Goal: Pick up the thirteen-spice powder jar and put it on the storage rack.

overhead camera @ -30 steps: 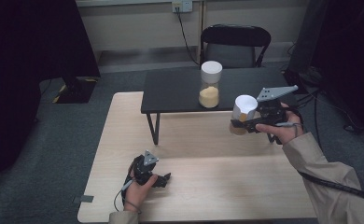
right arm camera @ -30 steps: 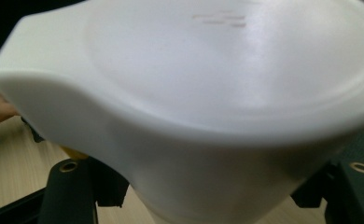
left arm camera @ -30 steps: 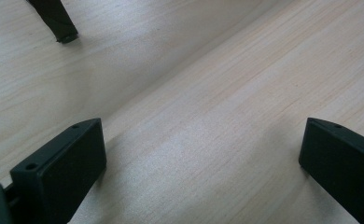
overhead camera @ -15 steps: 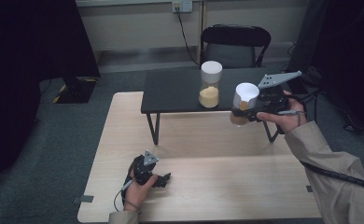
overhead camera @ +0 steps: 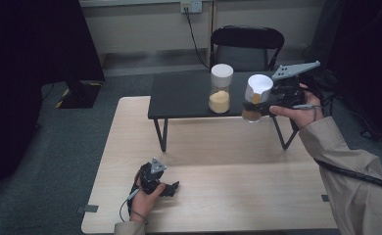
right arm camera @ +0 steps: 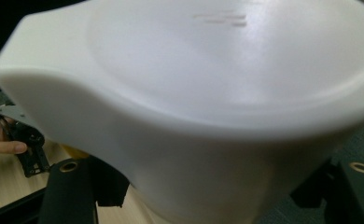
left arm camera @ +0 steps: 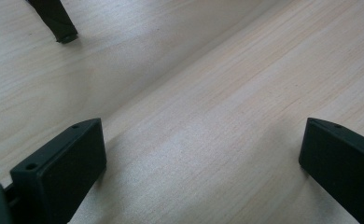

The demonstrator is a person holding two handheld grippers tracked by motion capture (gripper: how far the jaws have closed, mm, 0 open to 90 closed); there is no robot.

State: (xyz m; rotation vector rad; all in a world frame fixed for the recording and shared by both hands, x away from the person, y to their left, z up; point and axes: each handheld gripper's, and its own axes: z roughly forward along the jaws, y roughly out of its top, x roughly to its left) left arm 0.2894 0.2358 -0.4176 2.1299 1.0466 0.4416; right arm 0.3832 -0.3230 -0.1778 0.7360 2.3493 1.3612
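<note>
- The left gripper (overhead camera: 172, 186), a black two-jaw tool with a small grey three-cornered plate on top, rests on the pale wooden table (overhead camera: 238, 196) near its front edge, held by the person's left hand (overhead camera: 142, 193).
- In the left gripper view its two black jaws stand wide apart over bare wood grain, released and grasping nothing.
- Farther off and to the right, the right gripper (overhead camera: 257, 104) is held up in the air by the person's right hand (overhead camera: 301, 110), in a tan sleeve.
- It is clenched around a clear jar with a white lid (overhead camera: 255, 98), which is tilted, lid turned toward the camera, with brownish contents in its lower end.
- The right gripper view looks straight onto that white lid (right arm camera: 208, 93), with black jaws flanking the jar below it.
- Behind, a second clear white-lidded jar of yellow powder (overhead camera: 220, 88) stands upright on the low black table (overhead camera: 179, 98), just beside the held jar.
- A black chair (overhead camera: 248, 44) stands beyond.
</note>
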